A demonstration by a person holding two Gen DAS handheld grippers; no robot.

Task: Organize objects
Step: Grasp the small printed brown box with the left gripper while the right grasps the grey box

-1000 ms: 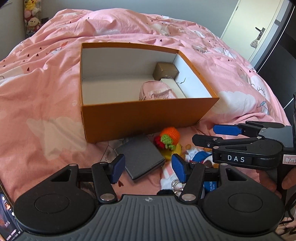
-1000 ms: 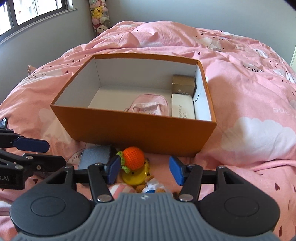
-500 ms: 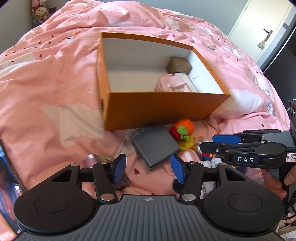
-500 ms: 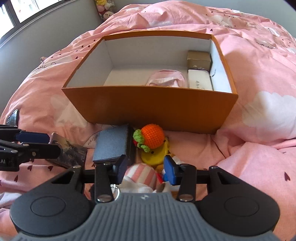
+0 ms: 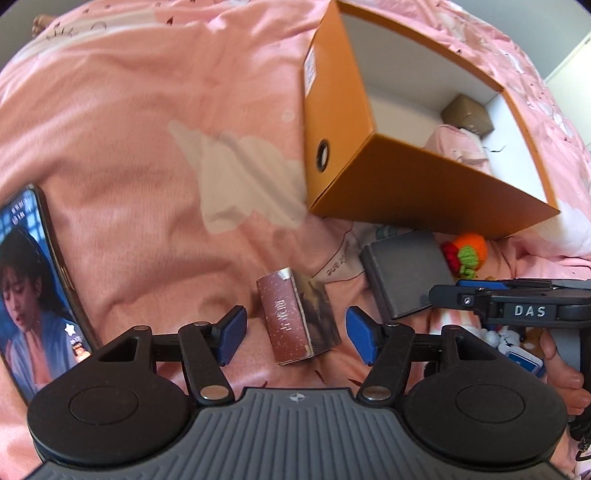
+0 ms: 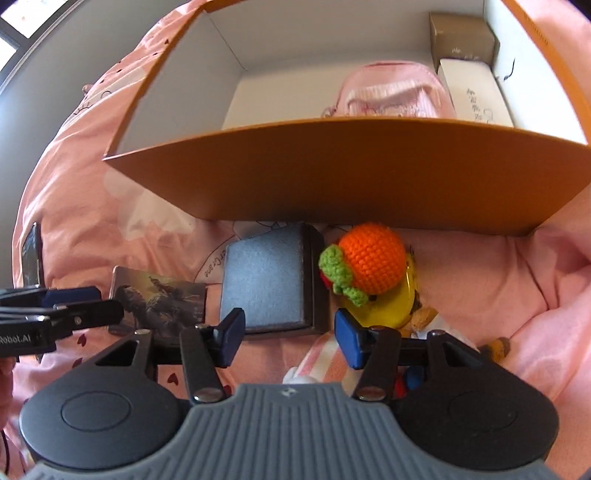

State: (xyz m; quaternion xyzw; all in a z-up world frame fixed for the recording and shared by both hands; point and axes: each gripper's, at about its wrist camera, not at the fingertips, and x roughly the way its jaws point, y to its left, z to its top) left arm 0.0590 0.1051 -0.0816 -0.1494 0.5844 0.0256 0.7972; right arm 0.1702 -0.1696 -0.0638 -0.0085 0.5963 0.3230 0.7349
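Both tools opening, nothing gripped: our left tool (image 5: 295,334) straddles the card box (image 5: 298,316) beside the orange box (image 5: 399,184); our right tool (image 6: 288,334) nears the grey case (image 6: 269,284). On soft bedding, either may slip.

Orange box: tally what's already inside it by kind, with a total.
Inside the orange box, as far as the front wall lets the right wrist view show:
Pink pouch: 1
Brown carton: 1
White case: 1
Total: 3
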